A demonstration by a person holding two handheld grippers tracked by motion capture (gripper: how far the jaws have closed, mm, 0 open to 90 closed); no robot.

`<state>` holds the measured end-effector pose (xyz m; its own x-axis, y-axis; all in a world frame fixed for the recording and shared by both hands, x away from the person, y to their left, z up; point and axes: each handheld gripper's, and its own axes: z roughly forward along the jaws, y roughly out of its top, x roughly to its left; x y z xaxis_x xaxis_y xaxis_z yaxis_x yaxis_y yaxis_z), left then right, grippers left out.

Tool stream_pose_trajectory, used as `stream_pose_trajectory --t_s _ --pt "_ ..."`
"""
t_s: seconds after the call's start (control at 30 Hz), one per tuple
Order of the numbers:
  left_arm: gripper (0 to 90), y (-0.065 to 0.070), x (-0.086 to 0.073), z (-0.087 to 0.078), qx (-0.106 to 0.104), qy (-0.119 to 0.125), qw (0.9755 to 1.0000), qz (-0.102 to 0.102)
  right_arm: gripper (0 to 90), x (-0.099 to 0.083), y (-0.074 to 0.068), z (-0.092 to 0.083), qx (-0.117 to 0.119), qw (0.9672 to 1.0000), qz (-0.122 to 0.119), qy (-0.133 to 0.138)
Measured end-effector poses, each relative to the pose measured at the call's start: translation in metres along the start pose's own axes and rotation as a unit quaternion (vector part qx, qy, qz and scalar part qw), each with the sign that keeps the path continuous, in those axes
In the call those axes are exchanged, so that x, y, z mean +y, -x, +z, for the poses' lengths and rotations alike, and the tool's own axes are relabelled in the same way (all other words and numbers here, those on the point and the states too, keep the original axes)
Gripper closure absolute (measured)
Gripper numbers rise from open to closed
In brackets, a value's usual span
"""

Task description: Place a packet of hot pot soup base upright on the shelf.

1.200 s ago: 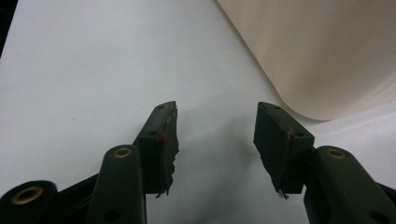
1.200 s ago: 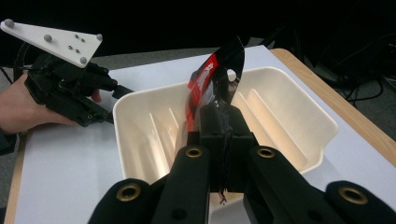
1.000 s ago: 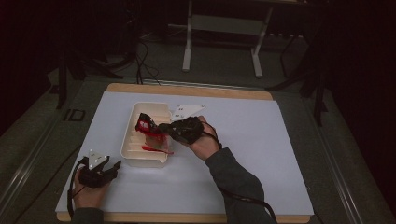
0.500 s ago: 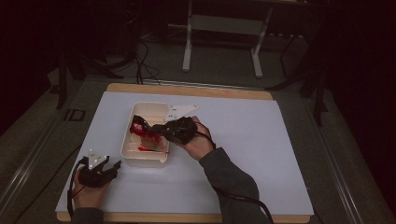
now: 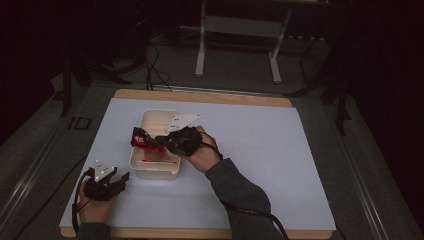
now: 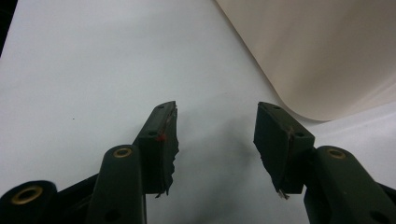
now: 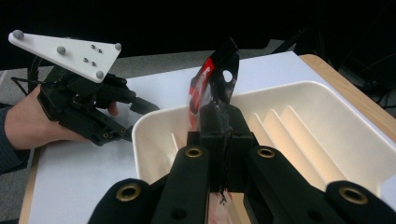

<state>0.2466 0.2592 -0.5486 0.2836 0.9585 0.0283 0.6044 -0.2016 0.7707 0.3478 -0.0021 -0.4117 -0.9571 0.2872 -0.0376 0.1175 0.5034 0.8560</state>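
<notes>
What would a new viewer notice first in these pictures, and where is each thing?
First, the red and black packet pinched in the shut right tool, held over the near left part of the cream tray on the white table. Next, the left tool, open and holding nothing, resting by the table's near left corner.

Cream tray (image 5: 150,167); red-black clear packet (image 7: 215,77); white mat (image 5: 280,165); black right gripper (image 5: 150,142).

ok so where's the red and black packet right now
The red and black packet is pinched in the right gripper fingers, held over the white tray; in the high view it sits left of centre, above the tray's left part.
</notes>
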Motion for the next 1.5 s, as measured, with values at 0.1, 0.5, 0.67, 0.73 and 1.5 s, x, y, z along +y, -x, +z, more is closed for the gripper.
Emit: stream_pose_trajectory --t_s 0.1,0.5,0.67,0.73,1.5 --pt "49.5 0.0 0.0 0.0 0.0 0.0 1.0 0.0 89.8 -0.001 0.0 0.001 0.0 1.0 0.0 -0.001" --pt "49.4 0.0 0.0 0.0 -0.001 0.0 1.0 0.0 89.3 -0.015 -0.002 0.011 0.009 0.9998 0.006 -0.016" --pt "49.4 0.0 0.0 0.0 0.0 -0.001 1.0 0.001 88.4 -0.023 -0.001 0.01 0.013 0.9997 0.014 -0.015" --pt "49.4 0.0 0.0 0.0 0.001 -0.001 1.0 0.001 88.3 -0.024 0.0 0.01 0.012 0.9997 0.014 -0.018" --pt "49.2 0.0 0.0 0.0 0.001 -0.001 1.0 0.001 73.9 -0.038 0.003 0.004 -0.012 0.9986 0.033 -0.039"
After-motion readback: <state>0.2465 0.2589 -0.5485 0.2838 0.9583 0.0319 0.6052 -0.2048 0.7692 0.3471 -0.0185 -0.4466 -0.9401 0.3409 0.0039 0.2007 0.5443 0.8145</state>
